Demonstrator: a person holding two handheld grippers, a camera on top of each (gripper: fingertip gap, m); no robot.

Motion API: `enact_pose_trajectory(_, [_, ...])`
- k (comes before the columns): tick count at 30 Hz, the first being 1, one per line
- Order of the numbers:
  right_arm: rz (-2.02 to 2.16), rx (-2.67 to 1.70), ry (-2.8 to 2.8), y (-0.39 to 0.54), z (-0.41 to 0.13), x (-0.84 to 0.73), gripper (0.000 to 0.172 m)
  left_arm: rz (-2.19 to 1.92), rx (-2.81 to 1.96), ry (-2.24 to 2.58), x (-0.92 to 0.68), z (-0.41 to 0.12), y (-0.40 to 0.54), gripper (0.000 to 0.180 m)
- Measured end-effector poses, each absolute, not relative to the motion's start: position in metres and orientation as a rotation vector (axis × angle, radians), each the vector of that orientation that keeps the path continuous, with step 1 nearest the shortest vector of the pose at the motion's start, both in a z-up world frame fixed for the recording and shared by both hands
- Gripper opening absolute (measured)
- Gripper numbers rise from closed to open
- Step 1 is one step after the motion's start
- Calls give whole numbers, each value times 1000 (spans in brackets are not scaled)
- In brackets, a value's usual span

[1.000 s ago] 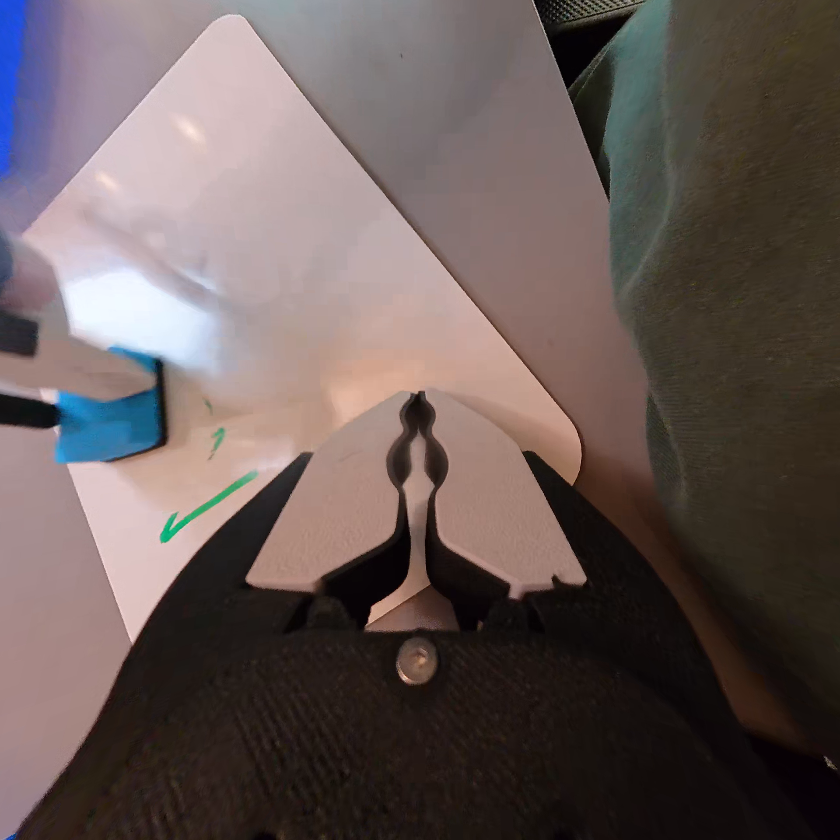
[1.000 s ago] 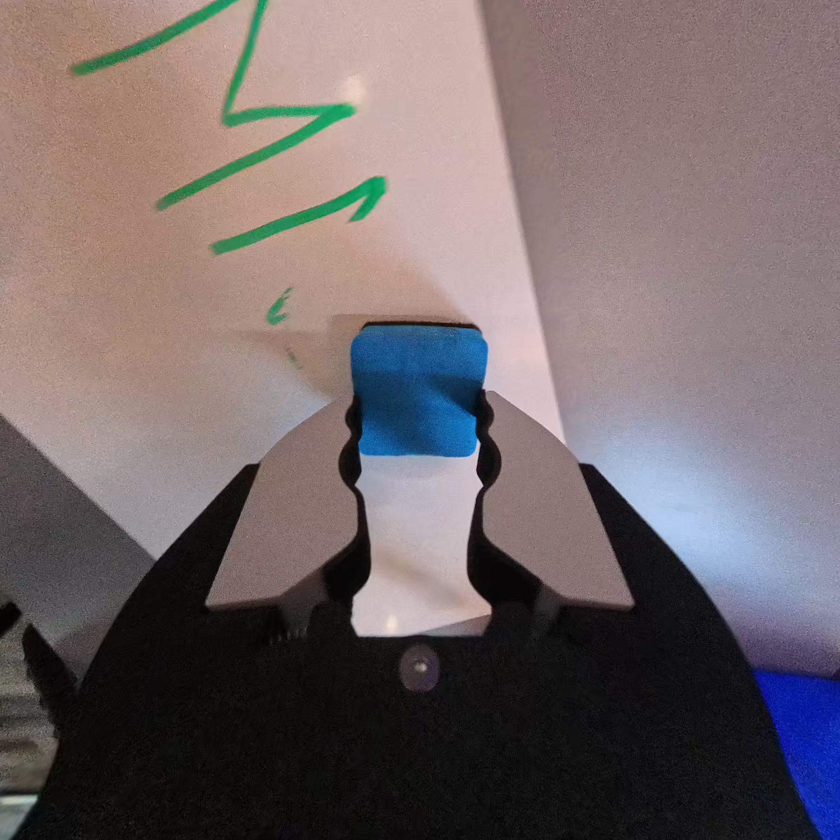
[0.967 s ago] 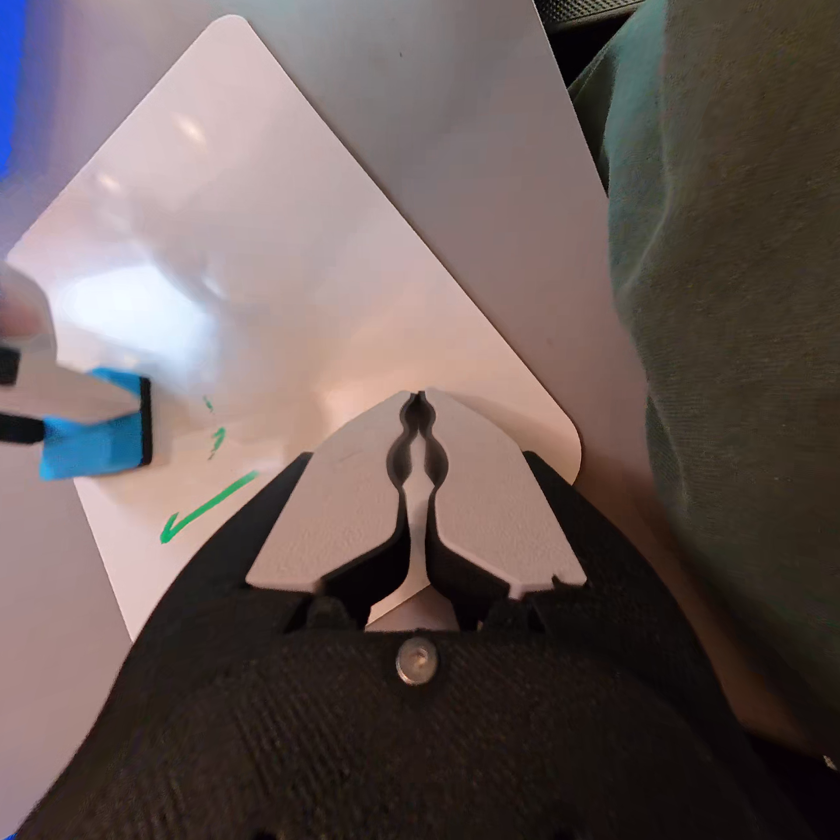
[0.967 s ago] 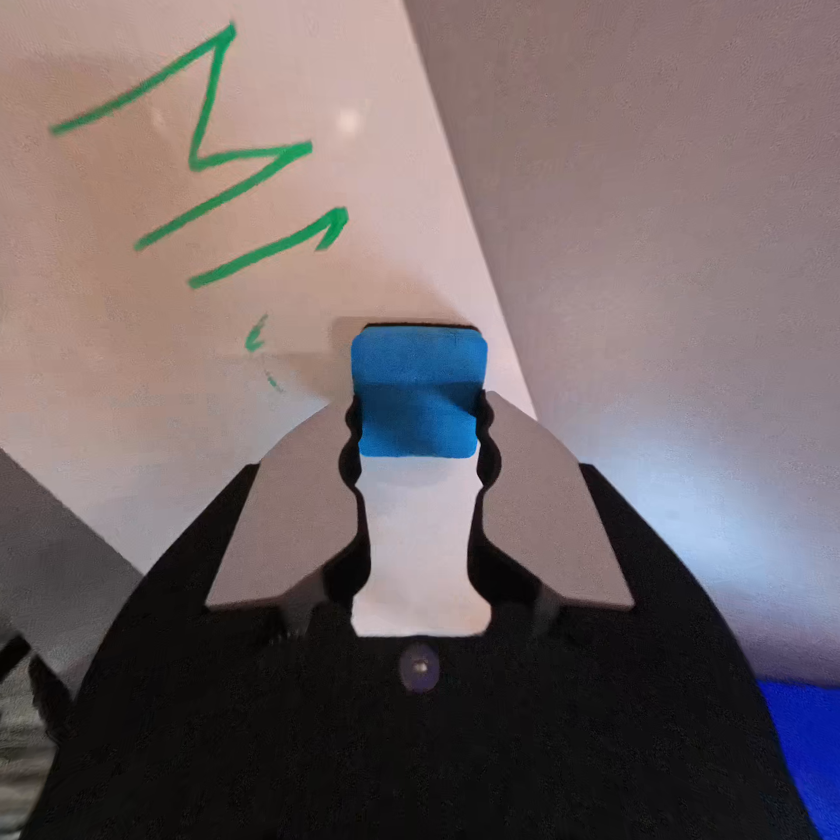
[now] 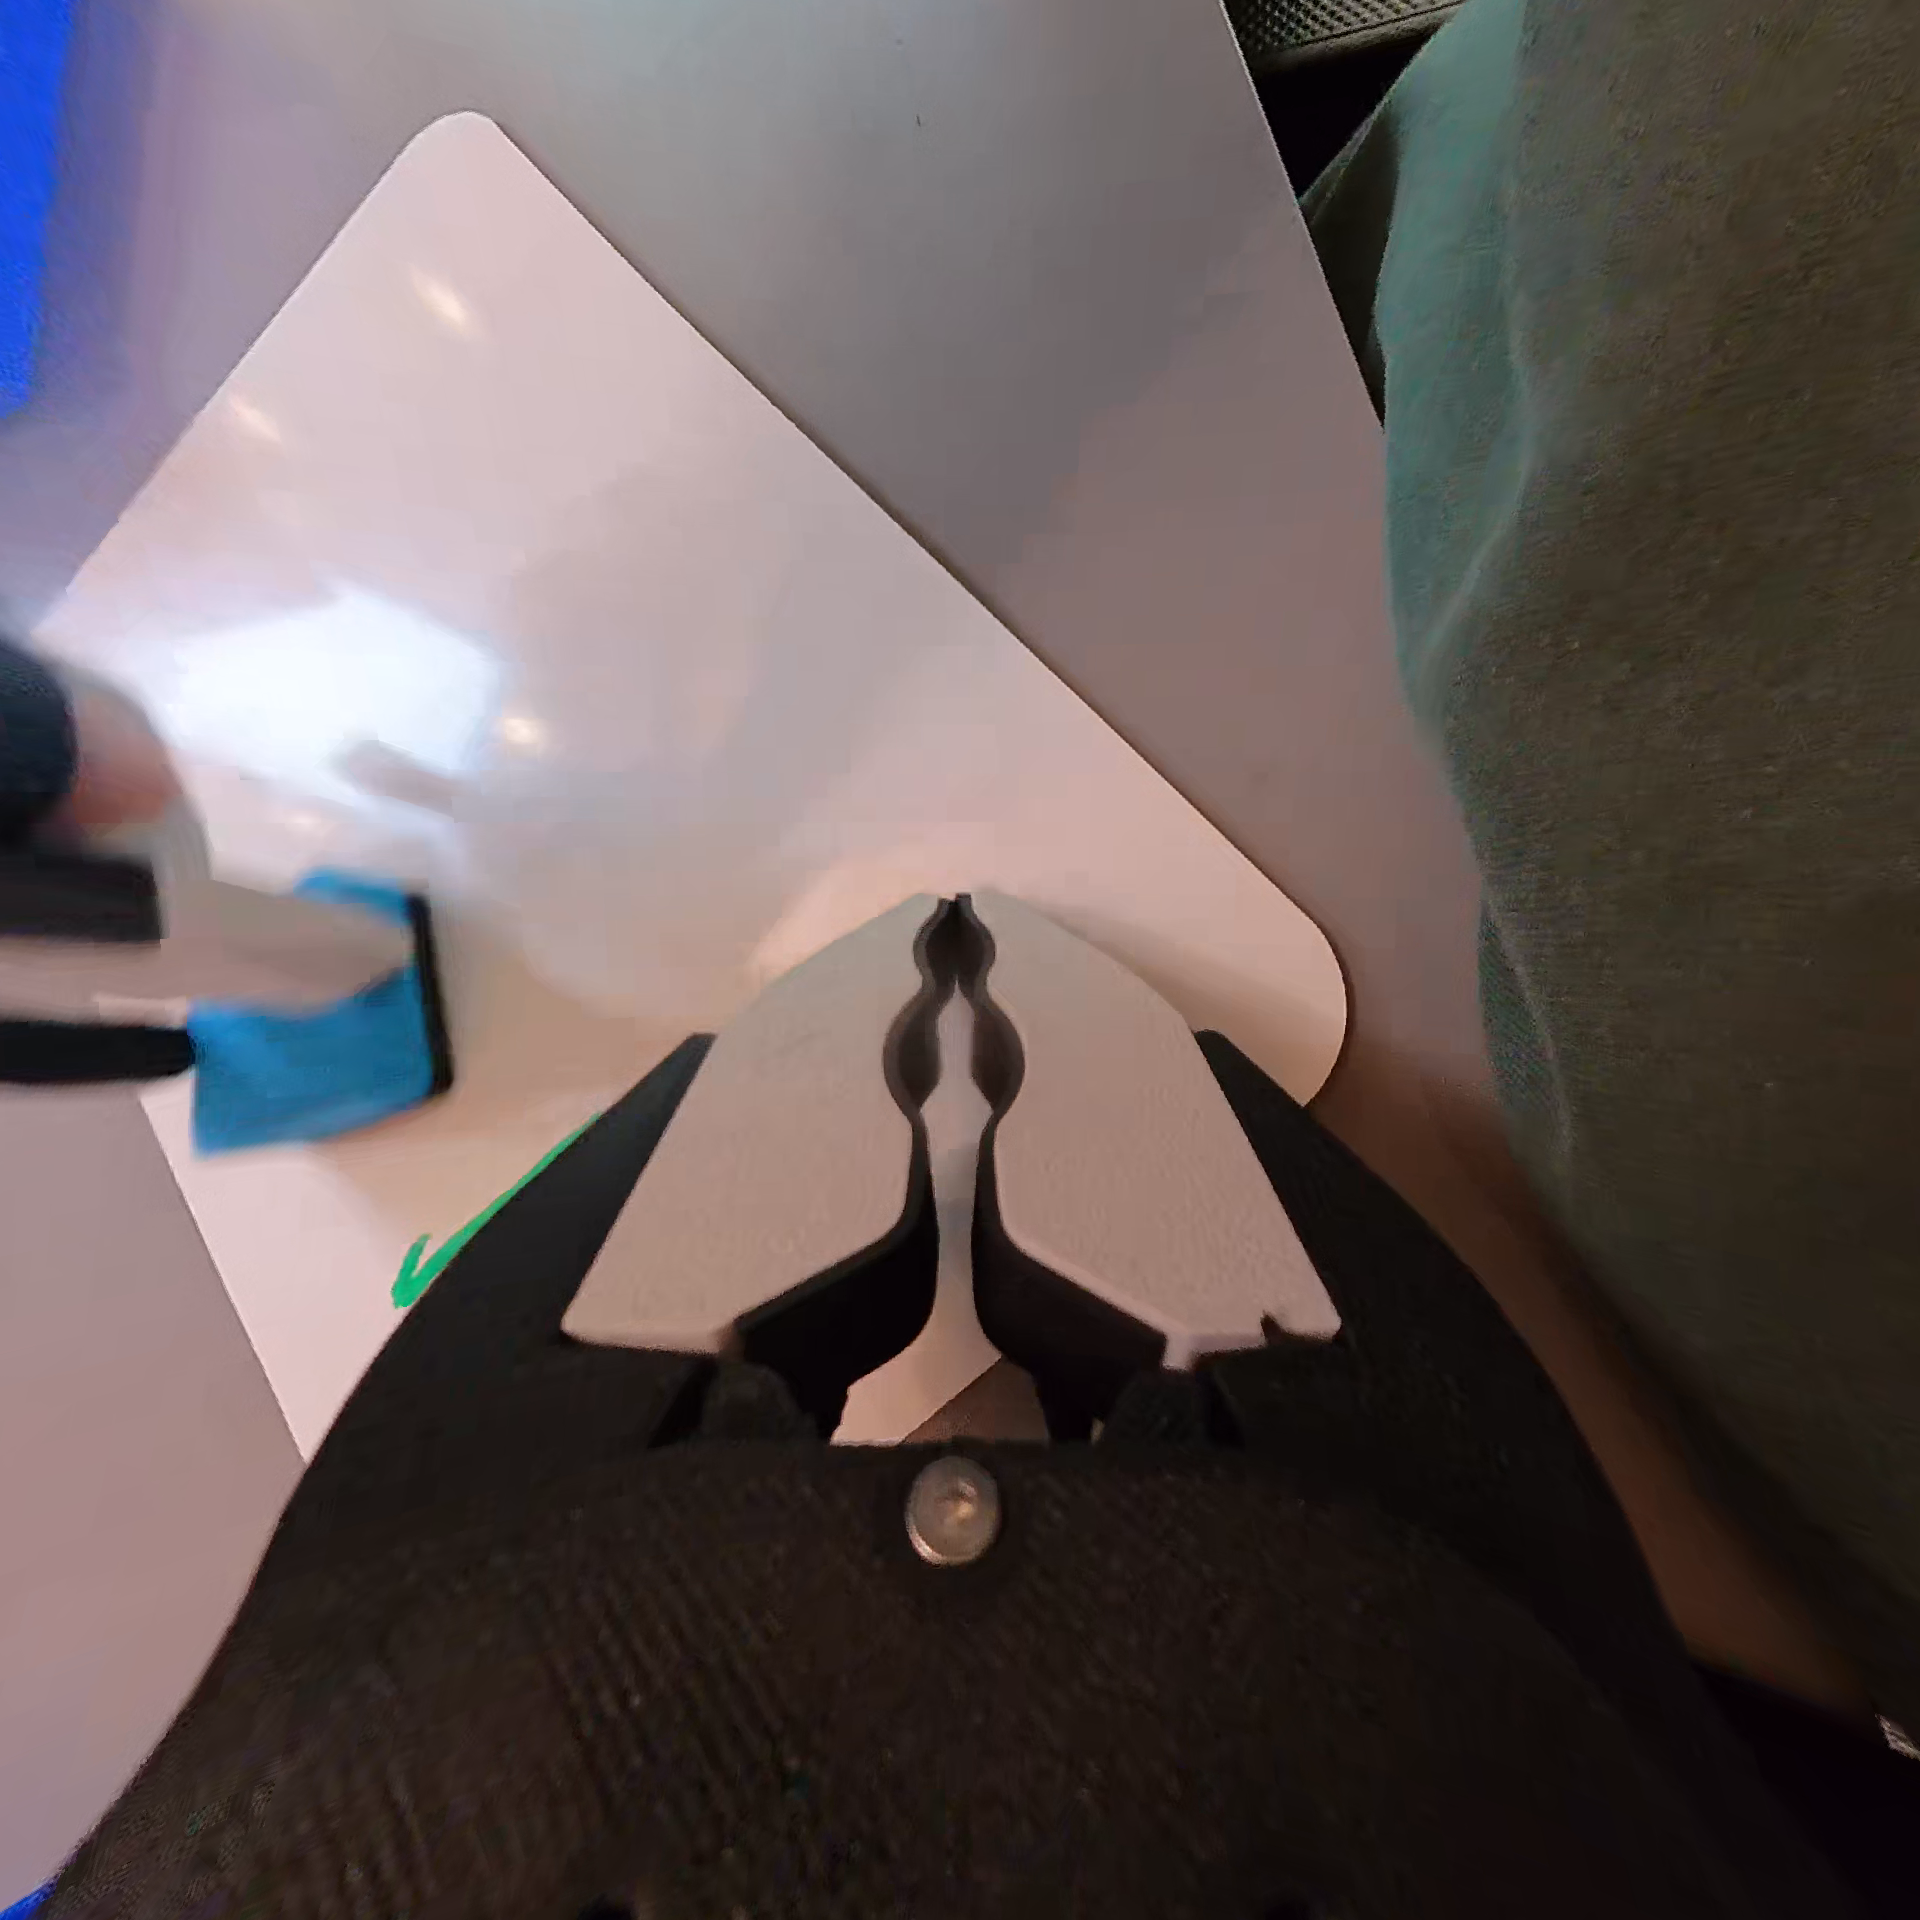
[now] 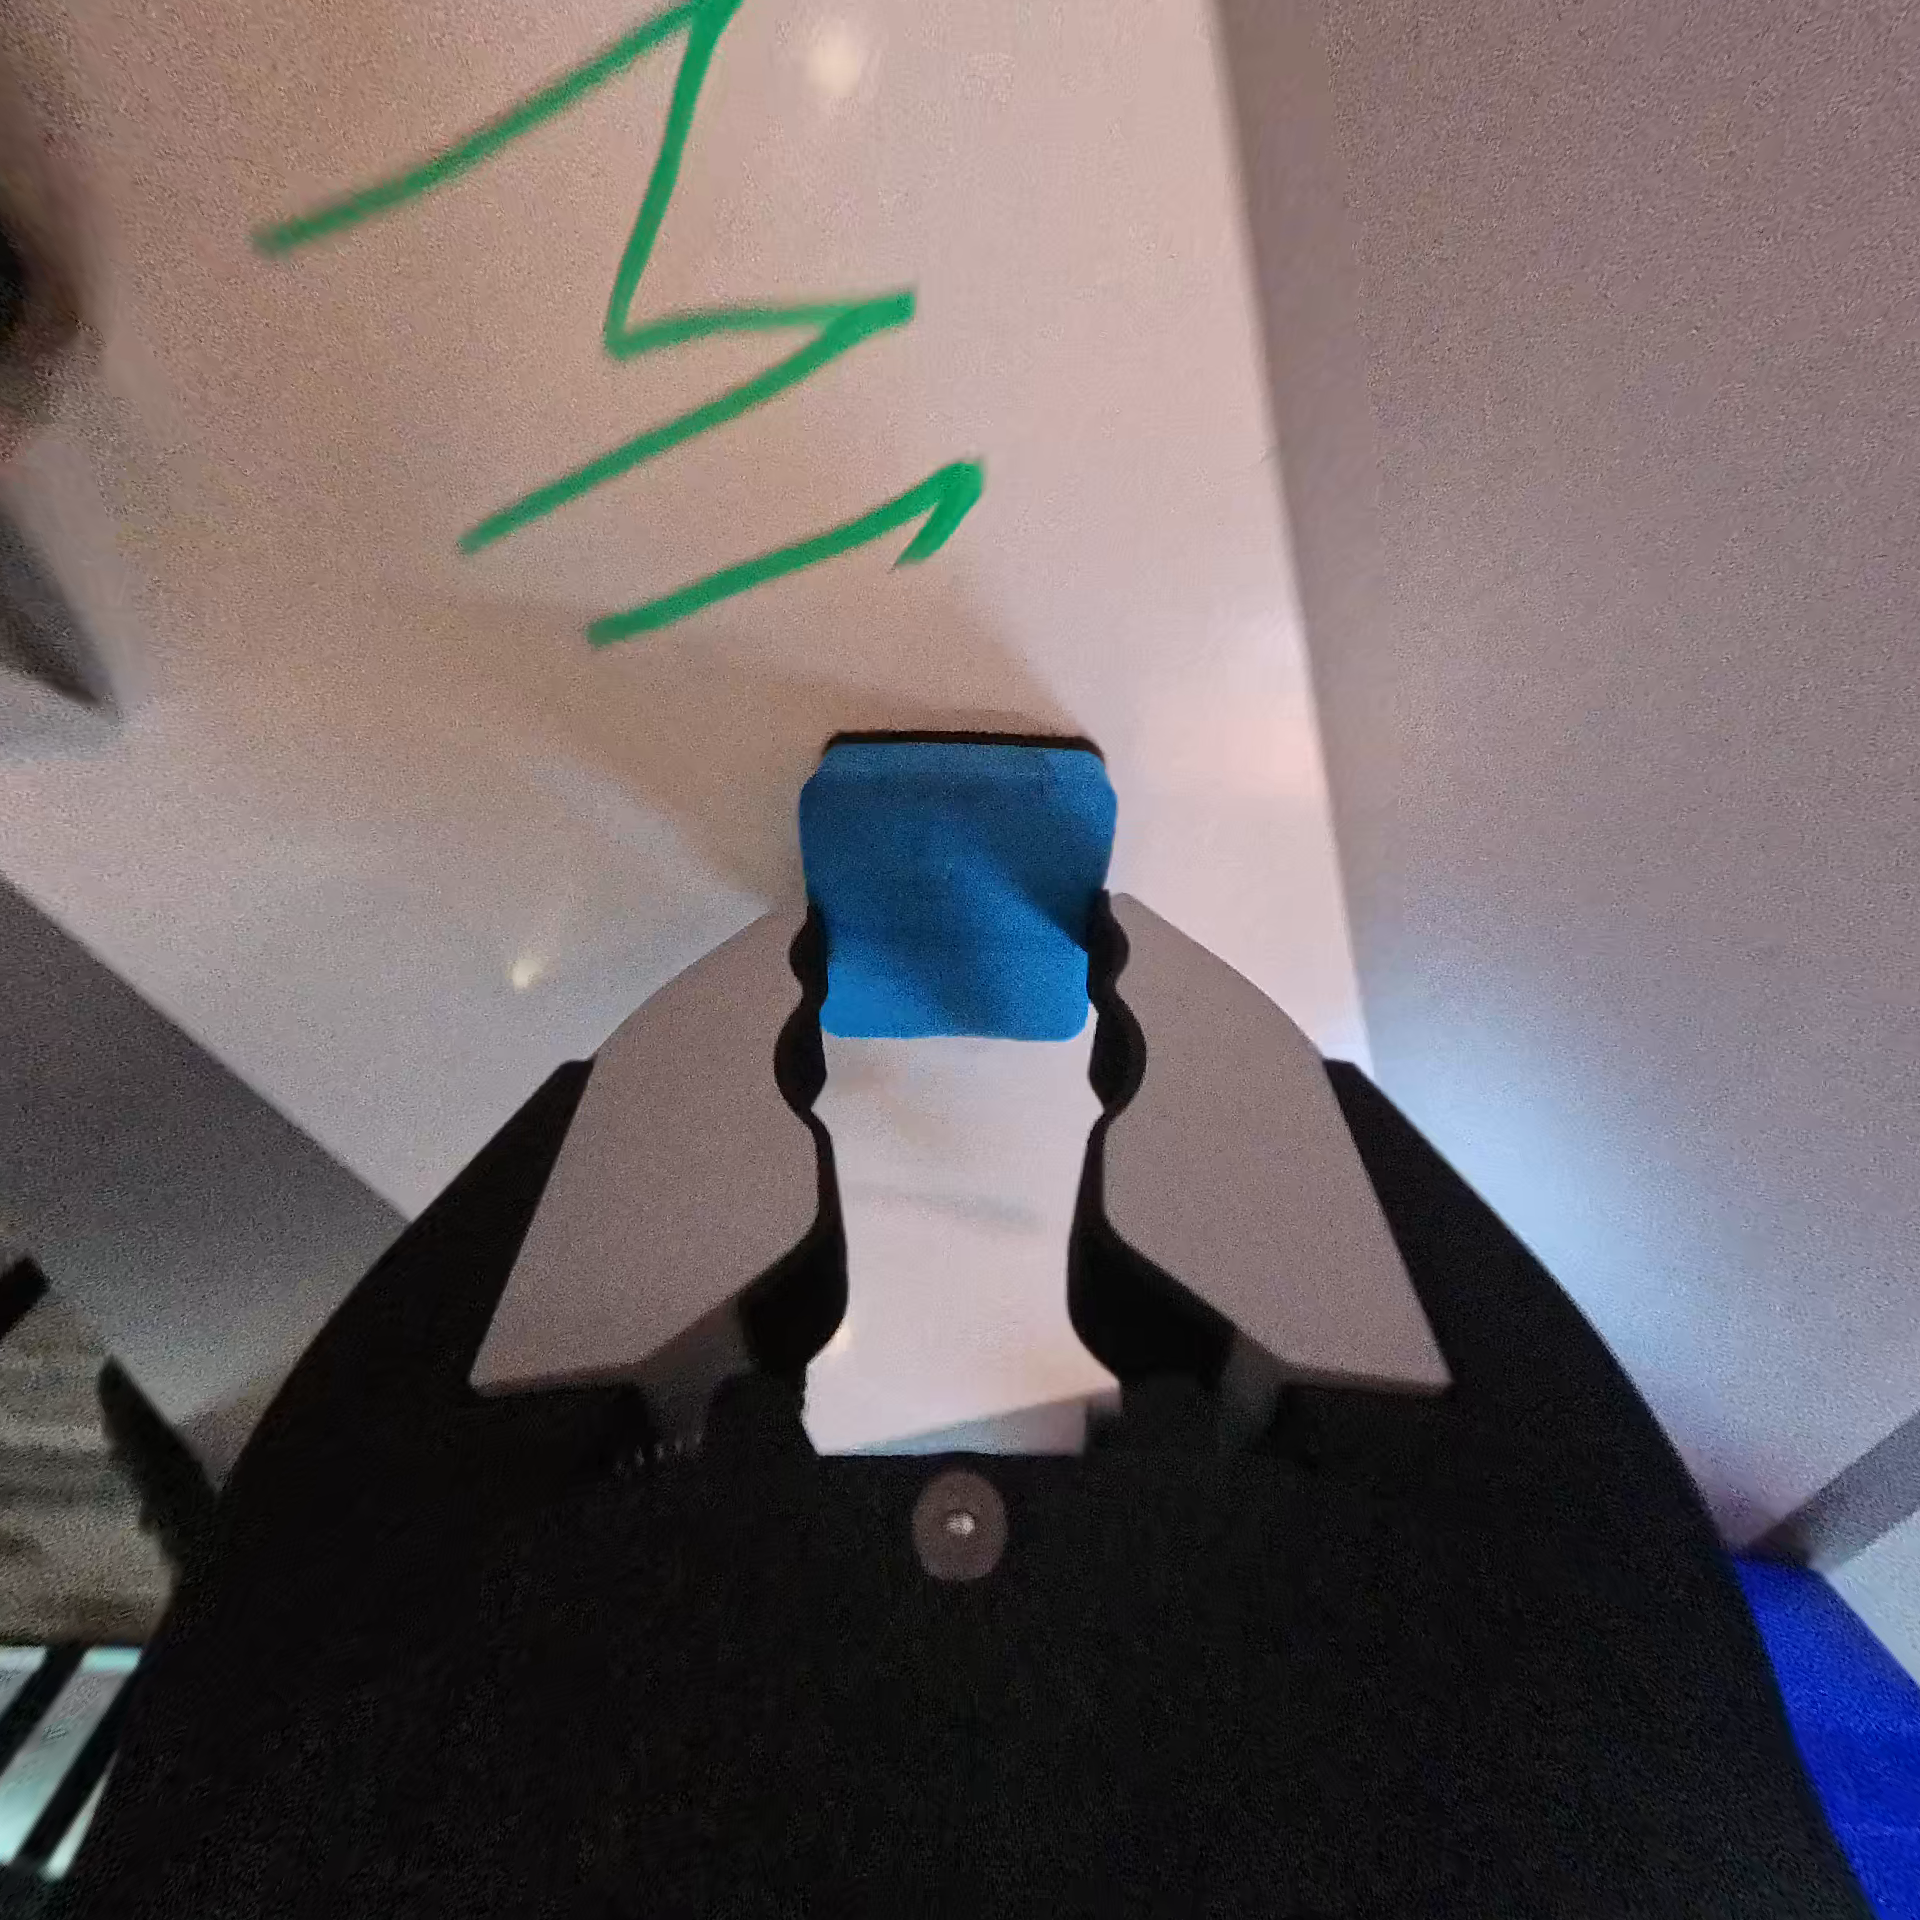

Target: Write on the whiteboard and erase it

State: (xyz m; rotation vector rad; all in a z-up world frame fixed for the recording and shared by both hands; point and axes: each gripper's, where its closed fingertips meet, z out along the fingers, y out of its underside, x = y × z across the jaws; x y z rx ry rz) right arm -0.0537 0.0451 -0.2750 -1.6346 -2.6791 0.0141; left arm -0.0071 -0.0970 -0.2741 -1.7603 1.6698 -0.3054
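Fingertips of left gripper pressed together on nothing, over the whiteboard corner, right gripper pads clamped on blue eraser against the board, green marks ahead, partly cut off and blurred.

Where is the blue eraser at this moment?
The blue eraser is clamped between the right tongs, pressed on the whiteboard just below the green marks.
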Motion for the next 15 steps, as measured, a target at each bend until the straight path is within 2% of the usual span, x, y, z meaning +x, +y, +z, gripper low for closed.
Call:
enact_pose_trajectory(3, [201,-1488,-2681,-1,-275,-98,49,-312,-1762,1668,-7,-274,-97,1])
enact_pose_trajectory(5, [136,-1357,-2827,-26,-274,-85,49,-314,-1762,1666,-7,-274,-97,1])
enact_pose_trajectory(10, [-6,-1544,-2739,23,-273,-84,49,-311,-1756,1669,-7,-274,-98,1])
enact_pose_trajectory(15, [119,-1273,-2877,-43,-272,-98,49,-305,-1756,1664,-8,-274,-99,1])
